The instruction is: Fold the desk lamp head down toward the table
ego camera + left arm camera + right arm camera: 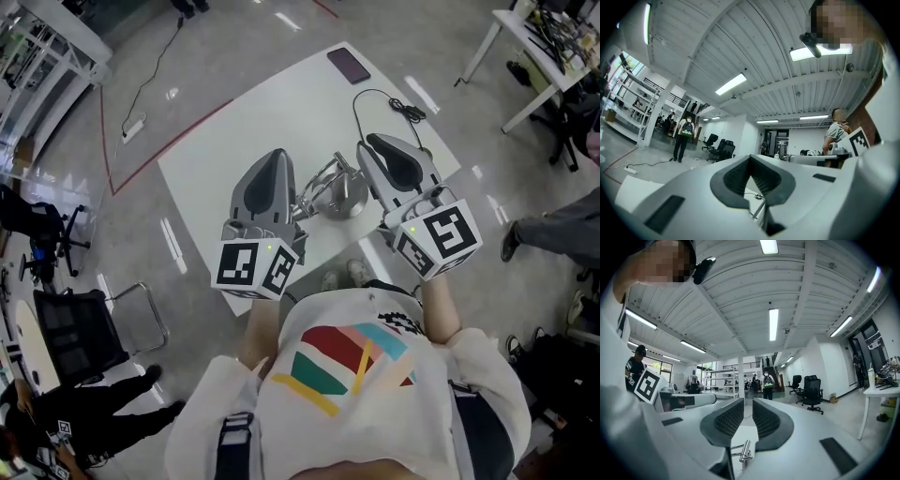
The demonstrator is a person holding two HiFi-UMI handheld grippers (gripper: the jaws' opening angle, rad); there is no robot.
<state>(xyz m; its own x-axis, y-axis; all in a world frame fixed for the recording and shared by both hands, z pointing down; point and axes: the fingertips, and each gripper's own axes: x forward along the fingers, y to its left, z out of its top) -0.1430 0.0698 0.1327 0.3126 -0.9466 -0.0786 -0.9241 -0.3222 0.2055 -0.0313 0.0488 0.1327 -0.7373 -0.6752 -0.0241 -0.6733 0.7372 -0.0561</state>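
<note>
both left gripper (278,157) and right gripper (376,143) hang closed, empty; desk lamp (336,193) lies crosswise.

One white table (216,178), one metal desk lamp (345,199), one dark flat rectangle (349,66) and one black cable (384,98) on it. Two grippers, the left gripper (277,156) and the right gripper (373,142), with two marker cubes, one (255,267) on each (441,239). One power strip (132,129) on the floor. Two black office chairs (813,390) across the hall.
</note>
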